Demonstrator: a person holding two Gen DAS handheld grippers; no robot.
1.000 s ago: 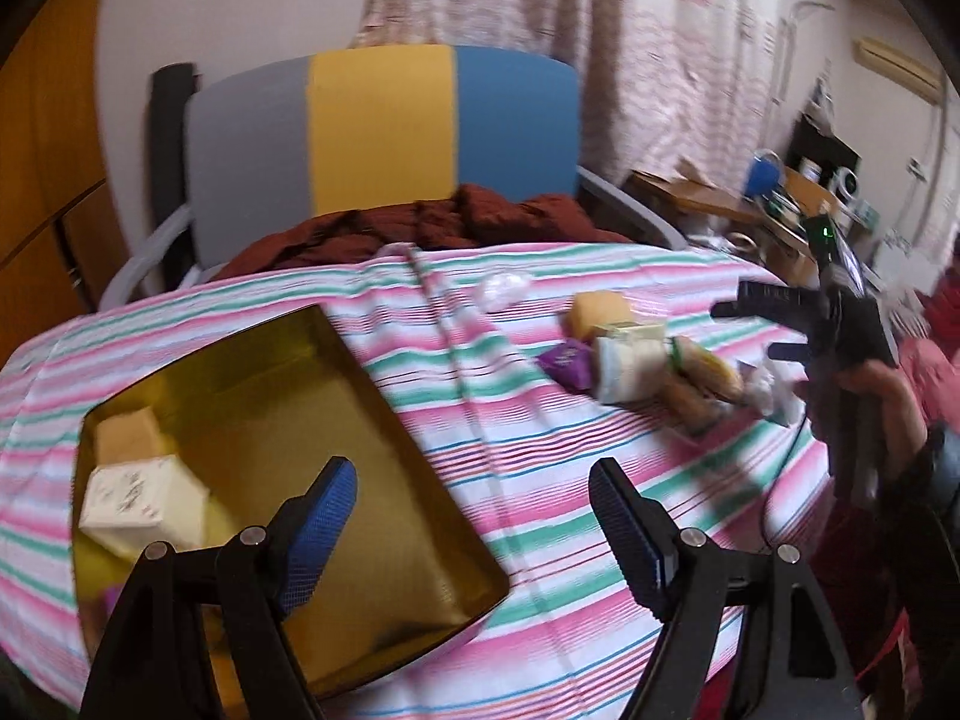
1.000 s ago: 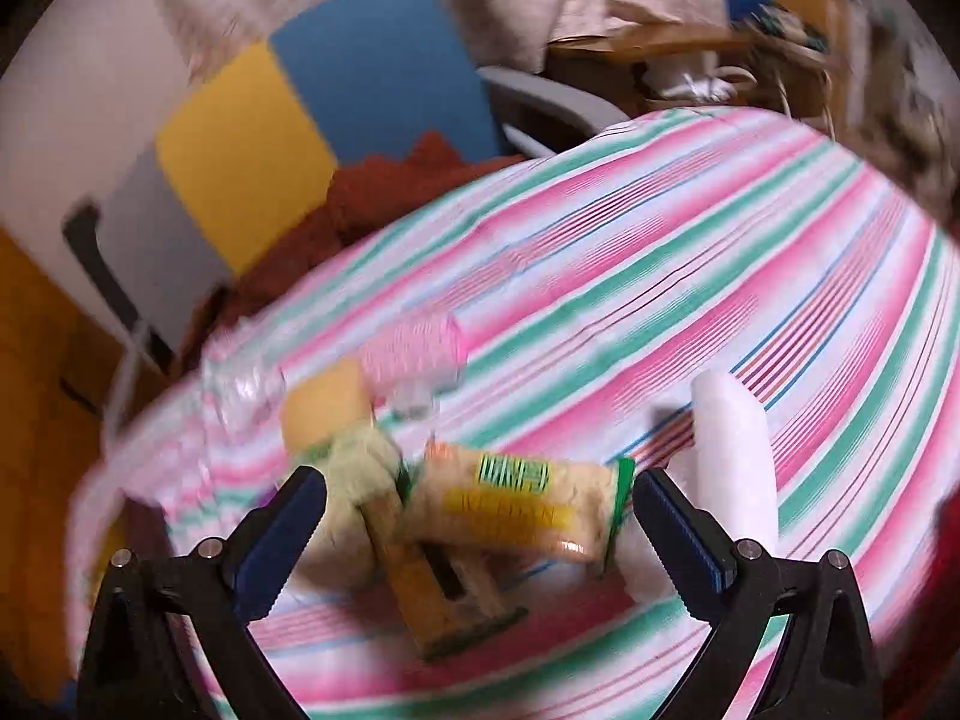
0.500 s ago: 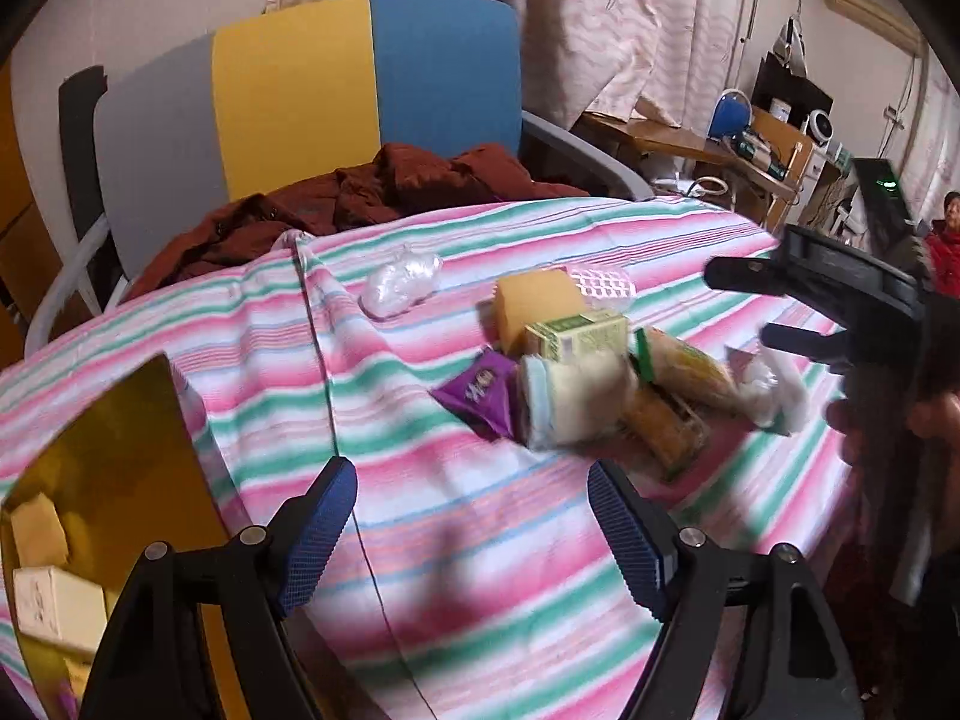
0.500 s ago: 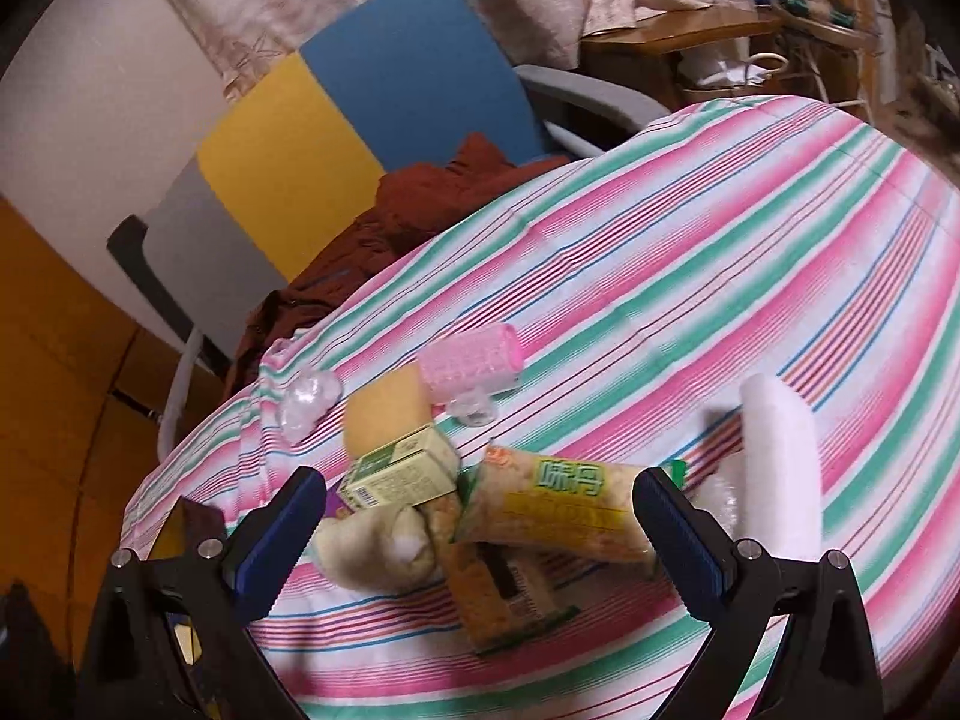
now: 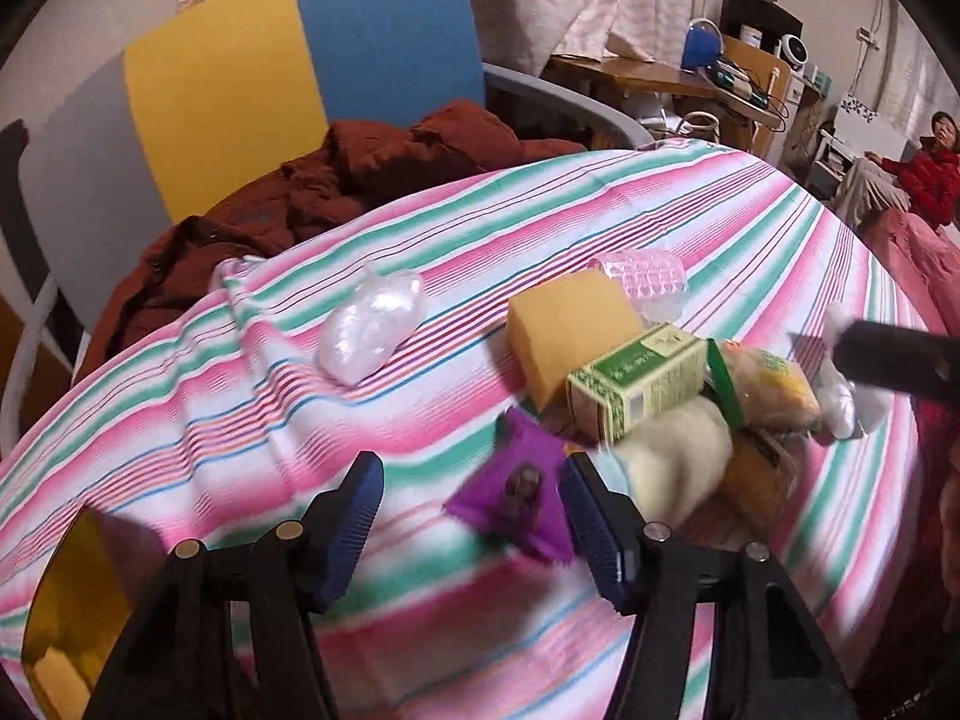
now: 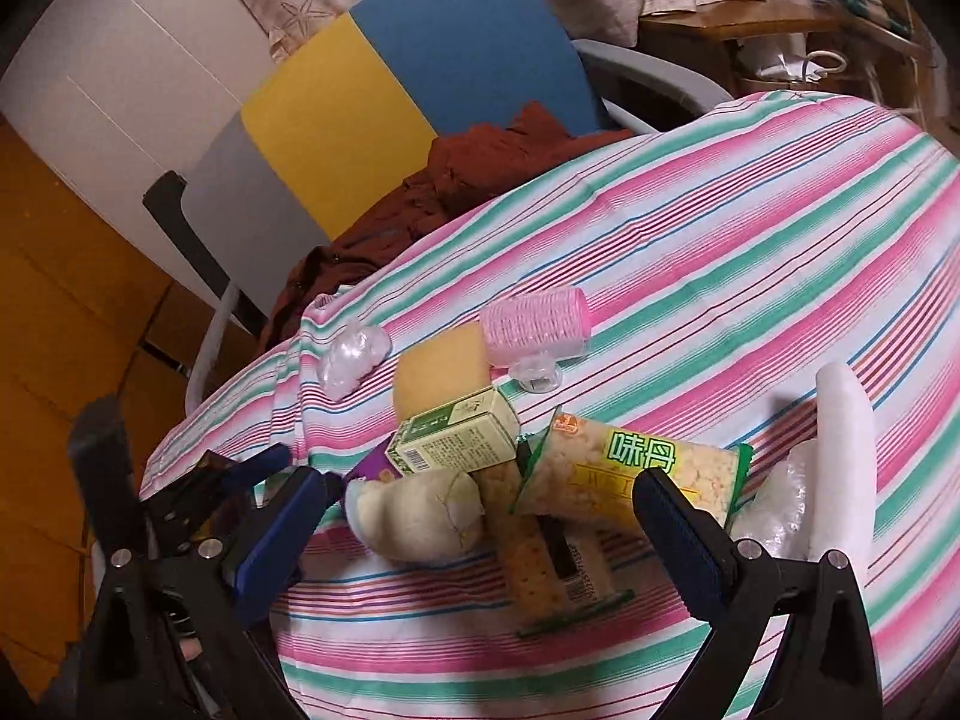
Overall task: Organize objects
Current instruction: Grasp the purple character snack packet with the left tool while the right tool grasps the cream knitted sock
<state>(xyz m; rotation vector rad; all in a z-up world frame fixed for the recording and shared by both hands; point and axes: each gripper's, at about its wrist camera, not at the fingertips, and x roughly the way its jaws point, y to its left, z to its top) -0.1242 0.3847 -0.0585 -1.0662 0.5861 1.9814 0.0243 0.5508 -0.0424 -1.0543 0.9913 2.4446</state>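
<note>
The striped tablecloth [image 5: 600,228] carries a pile of snacks. Ahead of the right gripper [image 6: 480,516], jaws wide and empty, lies the rice-cracker packet [image 6: 636,474]: light, crinkly, best pinched across its middle. The small purple sachet [image 5: 516,498], thin and slippery, sits just inside the left gripper [image 5: 471,516]'s right jaw; both jaws stand apart, holding nothing.
</note>
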